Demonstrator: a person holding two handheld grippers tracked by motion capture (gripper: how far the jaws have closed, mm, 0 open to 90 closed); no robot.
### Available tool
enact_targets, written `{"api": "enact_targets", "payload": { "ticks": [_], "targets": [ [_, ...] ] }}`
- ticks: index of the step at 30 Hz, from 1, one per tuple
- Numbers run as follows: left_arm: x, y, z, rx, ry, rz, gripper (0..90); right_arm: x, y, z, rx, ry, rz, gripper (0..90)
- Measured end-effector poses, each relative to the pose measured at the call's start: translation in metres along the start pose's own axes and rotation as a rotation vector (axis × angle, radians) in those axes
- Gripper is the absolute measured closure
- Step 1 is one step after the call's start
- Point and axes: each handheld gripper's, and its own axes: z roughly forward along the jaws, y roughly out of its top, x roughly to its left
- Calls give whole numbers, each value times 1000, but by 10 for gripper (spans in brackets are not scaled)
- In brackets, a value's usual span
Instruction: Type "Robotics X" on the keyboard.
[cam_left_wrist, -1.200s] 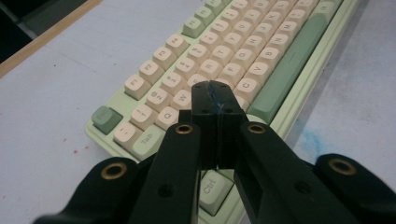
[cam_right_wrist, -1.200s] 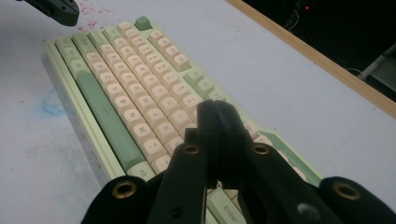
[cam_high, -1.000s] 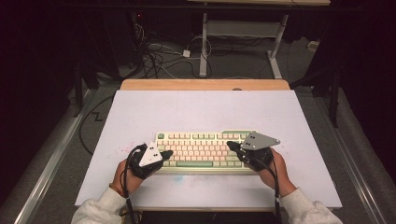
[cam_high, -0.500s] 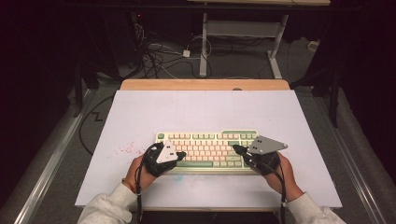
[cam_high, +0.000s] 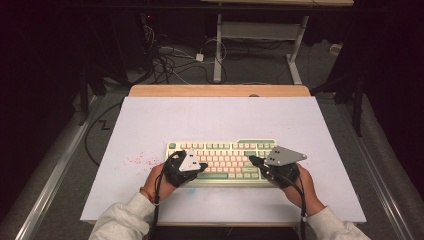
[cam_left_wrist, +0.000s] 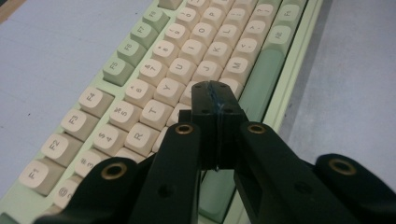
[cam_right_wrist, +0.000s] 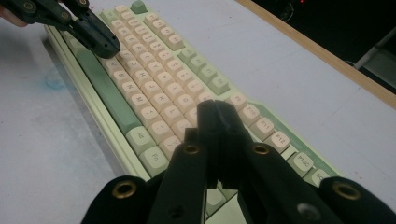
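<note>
The keyboard lies flat on the white table, a little toward my side of the middle, its long edge running left to right. Its keys are cream with green ones along the edges and a long green space bar nearest me. My left claw is pressed shut with nothing between the jaws, its tip poised over the lower letter rows just beside the space bar. My right claw is likewise shut and empty, its tip above the keys at the right end of the letter block. I judge I am at the typing step, using the closed tips as two poking fingers. The next move calls for lowering one tip straight down onto a single key, centred so it does not catch a neighbour, then lifting clear. Beside the keyboard's left end there are faint red speckles on the table.
</note>
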Motion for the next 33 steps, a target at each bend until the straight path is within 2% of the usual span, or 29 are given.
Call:
{"api": "enact_targets", "payload": {
  "ticks": [6, 14, 22, 24, 27, 33],
  "targets": [
    [-1, 7, 9, 22, -15, 17, 876, 0, 0, -1, 0, -1, 1, 900],
    [0, 8, 16, 48, -18, 12, 877, -2, -1, -2, 2, -2, 3, 900],
    [1, 7, 19, 52, -26, 10, 877, -3, -2, 1, 5, -1, 2, 900],
    [1, 7, 21, 76, -32, 15, 879, -4, -2, 1, 8, 0, 1, 900],
    [-1, 8, 20, 77, -24, 26, 879, -3, -2, 1, 14, 2, 2, 900],
    [1, 10, 12, 36, 7, 21, 879, -3, -1, -2, 3, -2, -3, 900]
  ]
}}
